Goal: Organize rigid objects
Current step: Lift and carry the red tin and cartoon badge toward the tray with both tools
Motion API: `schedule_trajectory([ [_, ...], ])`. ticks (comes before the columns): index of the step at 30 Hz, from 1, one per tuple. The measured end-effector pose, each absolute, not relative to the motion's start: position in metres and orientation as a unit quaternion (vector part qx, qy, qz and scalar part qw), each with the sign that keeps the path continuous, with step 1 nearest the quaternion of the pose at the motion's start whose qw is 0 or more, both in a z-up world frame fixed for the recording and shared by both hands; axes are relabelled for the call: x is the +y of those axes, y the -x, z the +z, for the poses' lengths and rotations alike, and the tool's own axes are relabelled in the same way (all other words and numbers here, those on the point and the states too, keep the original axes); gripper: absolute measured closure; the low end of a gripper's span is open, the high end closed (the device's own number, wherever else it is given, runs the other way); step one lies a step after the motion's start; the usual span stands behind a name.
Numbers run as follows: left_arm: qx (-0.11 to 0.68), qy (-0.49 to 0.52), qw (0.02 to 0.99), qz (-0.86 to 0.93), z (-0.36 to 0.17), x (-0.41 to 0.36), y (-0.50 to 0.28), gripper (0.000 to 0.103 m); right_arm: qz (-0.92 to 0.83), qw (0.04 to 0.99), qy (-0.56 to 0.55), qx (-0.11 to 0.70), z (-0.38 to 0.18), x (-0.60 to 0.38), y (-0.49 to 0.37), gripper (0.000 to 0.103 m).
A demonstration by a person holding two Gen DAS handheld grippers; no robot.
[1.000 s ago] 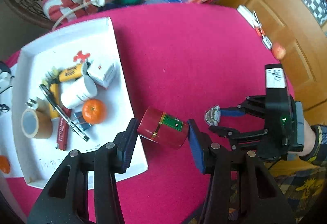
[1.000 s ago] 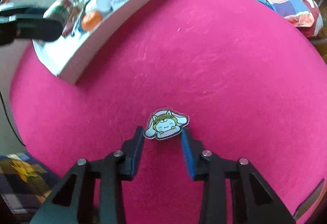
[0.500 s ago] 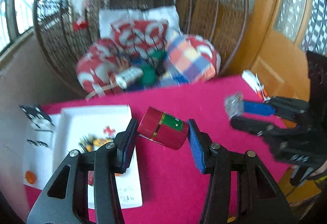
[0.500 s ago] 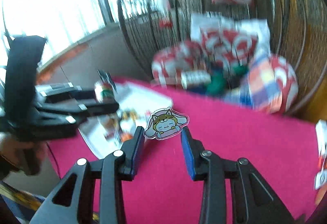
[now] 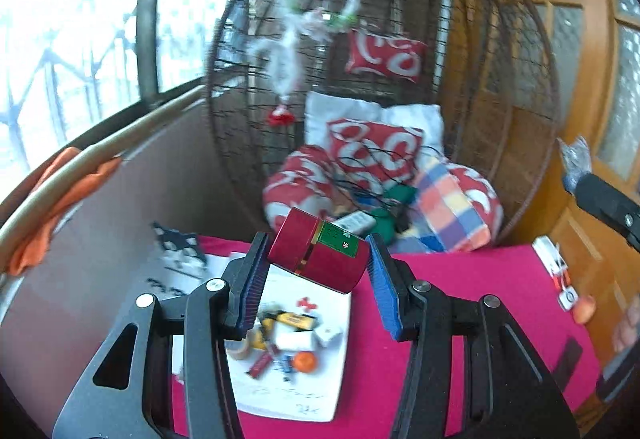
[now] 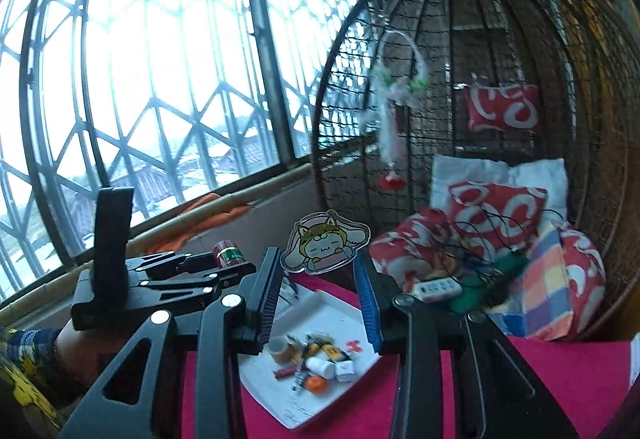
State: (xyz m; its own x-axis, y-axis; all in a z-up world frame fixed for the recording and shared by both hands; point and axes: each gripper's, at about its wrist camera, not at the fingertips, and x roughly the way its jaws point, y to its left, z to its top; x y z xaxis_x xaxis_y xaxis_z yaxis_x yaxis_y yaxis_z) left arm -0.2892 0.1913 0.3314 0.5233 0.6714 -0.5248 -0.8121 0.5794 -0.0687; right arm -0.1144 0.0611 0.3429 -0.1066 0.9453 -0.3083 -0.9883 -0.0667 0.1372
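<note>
Above surface, both grippers aloft, carry step in hand. Left gripper (image 5: pixel 316 271) jaws clamped on red tin (image 5: pixel 318 253), tilted. Right gripper (image 6: pixel 320 291) jaws pinching cartoon sticker plaque (image 6: pixel 324 247) (lower edge only). Next: lower both over white tray (image 6: pixel 320 303), release into bare patch.

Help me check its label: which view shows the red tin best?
The left wrist view: the red tin fills the centre, tilted, clamped in the left gripper, its green label facing the camera. The right wrist view shows it small and distant.
</note>
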Motion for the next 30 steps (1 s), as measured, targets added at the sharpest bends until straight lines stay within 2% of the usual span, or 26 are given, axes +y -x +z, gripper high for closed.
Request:
schedule_trajectory([
  [9, 0.227, 0.165, 0.846, 0.453, 0.328, 0.205, 0.318, 0.055, 0.742, 0.645, 0.071, 0.168, 0.338, 0.085, 0.129, 0.067],
  [30, 0.253, 0.170, 0.847, 0.436, 0.316, 0.249, 0.332, 0.055, 0.735, 0.645, 0.073, 0.194, 0.327, 0.130, 0.156, 0.067],
])
